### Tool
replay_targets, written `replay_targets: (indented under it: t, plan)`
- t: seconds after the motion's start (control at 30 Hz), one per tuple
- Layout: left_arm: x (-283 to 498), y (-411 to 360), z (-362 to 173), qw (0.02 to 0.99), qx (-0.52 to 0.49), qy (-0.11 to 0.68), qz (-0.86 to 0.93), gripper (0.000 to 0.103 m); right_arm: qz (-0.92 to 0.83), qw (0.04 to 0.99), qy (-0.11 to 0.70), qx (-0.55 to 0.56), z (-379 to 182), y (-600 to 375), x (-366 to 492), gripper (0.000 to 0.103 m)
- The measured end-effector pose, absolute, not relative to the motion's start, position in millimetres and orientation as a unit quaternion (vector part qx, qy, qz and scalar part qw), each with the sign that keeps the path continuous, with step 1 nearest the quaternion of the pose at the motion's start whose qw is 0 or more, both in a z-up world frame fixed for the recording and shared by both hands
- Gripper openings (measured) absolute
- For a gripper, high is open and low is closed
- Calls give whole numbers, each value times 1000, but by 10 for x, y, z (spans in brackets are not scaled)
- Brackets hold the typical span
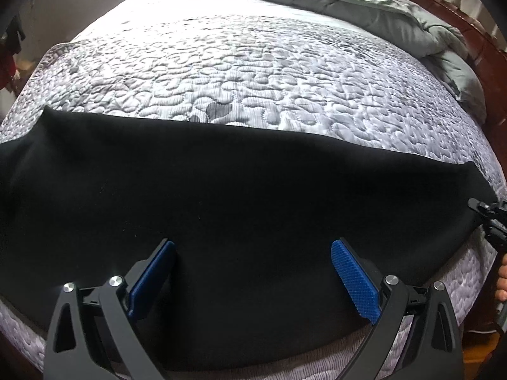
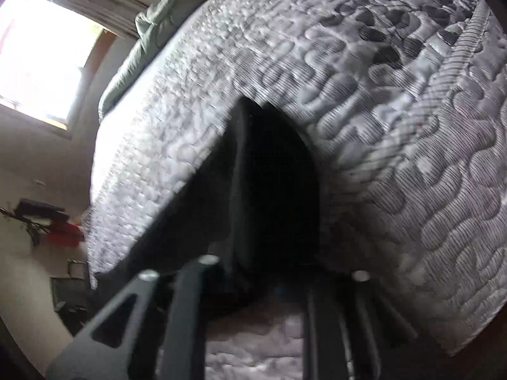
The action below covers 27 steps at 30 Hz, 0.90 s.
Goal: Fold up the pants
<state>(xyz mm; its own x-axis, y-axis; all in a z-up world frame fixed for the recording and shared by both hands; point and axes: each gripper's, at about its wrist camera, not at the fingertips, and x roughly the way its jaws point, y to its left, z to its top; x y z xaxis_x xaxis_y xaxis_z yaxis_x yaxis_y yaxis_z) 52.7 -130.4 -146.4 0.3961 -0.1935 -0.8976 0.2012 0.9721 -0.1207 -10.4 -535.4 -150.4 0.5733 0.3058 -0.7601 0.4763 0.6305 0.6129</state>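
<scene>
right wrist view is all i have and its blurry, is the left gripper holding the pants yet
Observer: No. The left gripper hovers over the pants with its jaws wide open and nothing between them.
Operator: how do the pants lie
Observer: They are spread in one wide black band along the near edge of the bed.
Operator: where am i on them
Observer: Your right gripper is at the band's right-hand corner, which is drawn out to a point.

Home bedroom, quilted bed (image 1: 253, 72), rumpled duvet (image 1: 364, 3)
</scene>
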Motion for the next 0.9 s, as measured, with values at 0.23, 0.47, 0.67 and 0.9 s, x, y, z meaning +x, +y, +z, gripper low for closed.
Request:
replay_targets:
  t: [0.23, 0.47, 0.67, 0.9]
  plan:
    - [459, -965, -1296, 846, -36, 524, -93, 99, -21, 818, 377, 435, -891, -5400, -314, 9]
    - [493, -609, -1560, 846, 8, 528, -77, 99, -98, 779, 465, 408, -1384, -5471, -283, 9]
    - [483, -402, -1385, 841, -57, 534, -72, 99, -116, 784, 462, 399, -1328, -5382, -344, 9]
    - [370, -25, -1241, 850, -89, 518, -39, 99, -67, 853, 433, 283, -474, -4682, -77, 10]
